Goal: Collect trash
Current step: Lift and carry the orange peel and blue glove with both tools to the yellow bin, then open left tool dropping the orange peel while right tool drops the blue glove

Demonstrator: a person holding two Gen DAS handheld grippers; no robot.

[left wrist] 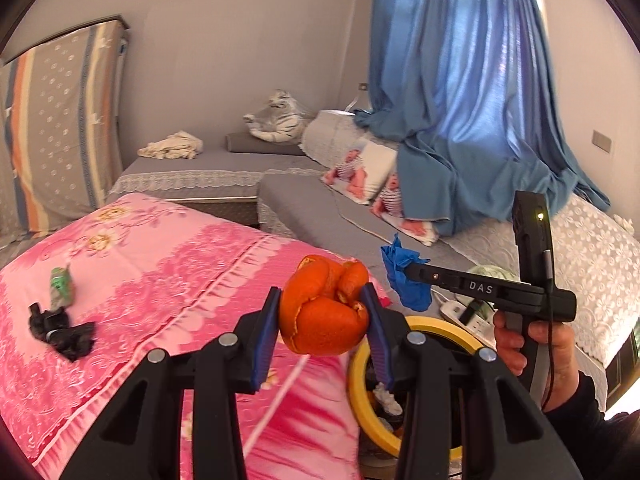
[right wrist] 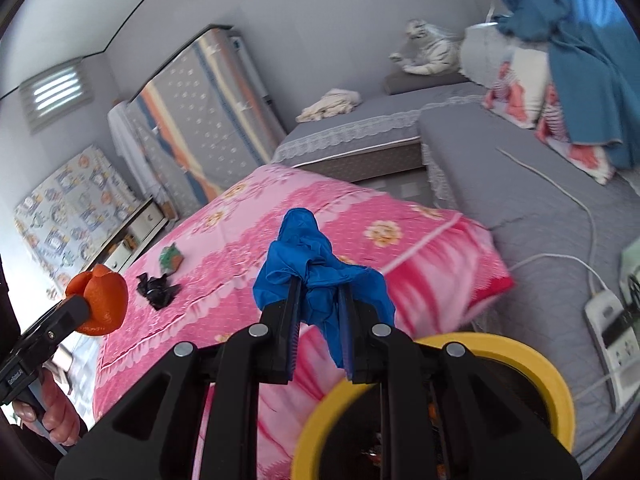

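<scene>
My left gripper (left wrist: 323, 300) is shut on a curled orange peel (left wrist: 325, 309), held in the air above the edge of the pink bedspread (left wrist: 168, 264). My right gripper (right wrist: 320, 292) is shut on a crumpled blue glove (right wrist: 316, 268); the left wrist view shows it to the right, the blue glove (left wrist: 404, 276) hanging from its tip. A yellow-rimmed bin (right wrist: 520, 364) stands just below both grippers, with some trash inside the bin (left wrist: 364, 404). A green wrapper (left wrist: 61, 286) and a black crumpled scrap (left wrist: 60, 332) lie on the bedspread.
A grey sofa bed (right wrist: 520, 184) runs along the right with a white power strip (right wrist: 608, 328) and its cable. Blue curtains (left wrist: 460, 100), printed pillows (left wrist: 360, 172), a plush white tiger (left wrist: 276, 118) and a cream cloth (left wrist: 174, 146) sit further back.
</scene>
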